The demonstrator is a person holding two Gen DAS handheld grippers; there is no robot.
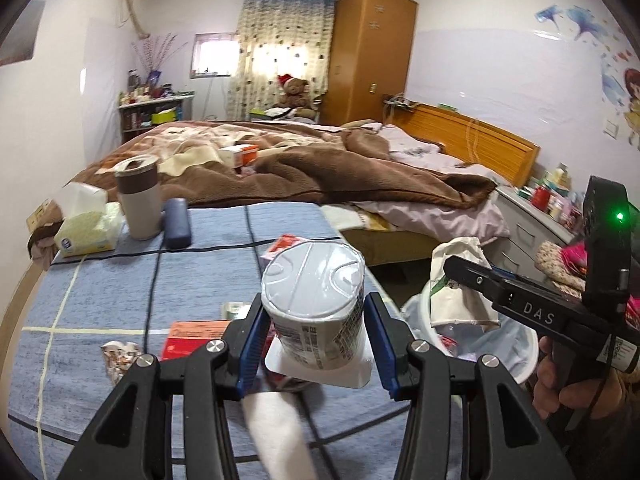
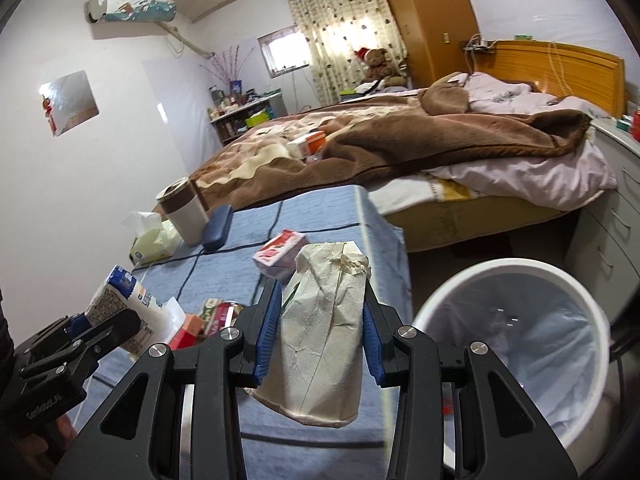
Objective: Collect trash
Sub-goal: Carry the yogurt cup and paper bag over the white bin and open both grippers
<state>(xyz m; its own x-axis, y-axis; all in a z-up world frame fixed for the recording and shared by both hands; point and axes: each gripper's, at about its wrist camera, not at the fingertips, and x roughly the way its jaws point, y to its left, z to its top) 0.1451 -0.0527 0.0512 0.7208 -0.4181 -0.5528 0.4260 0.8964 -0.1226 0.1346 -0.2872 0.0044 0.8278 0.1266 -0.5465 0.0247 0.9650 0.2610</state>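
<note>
Left gripper (image 1: 316, 344) clamped on sealed cup (image 1: 316, 312); right gripper (image 2: 318, 332) clamped on crumpled carton (image 2: 320, 340), beside lined bin (image 2: 516, 344), above blue table (image 1: 100, 300).

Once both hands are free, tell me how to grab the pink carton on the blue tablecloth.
Grip the pink carton across its narrow width, coming down from above. It lies flat on the tablecloth, broad printed face up, with open cloth around it, so its long sides are free for the jaws.
</note>
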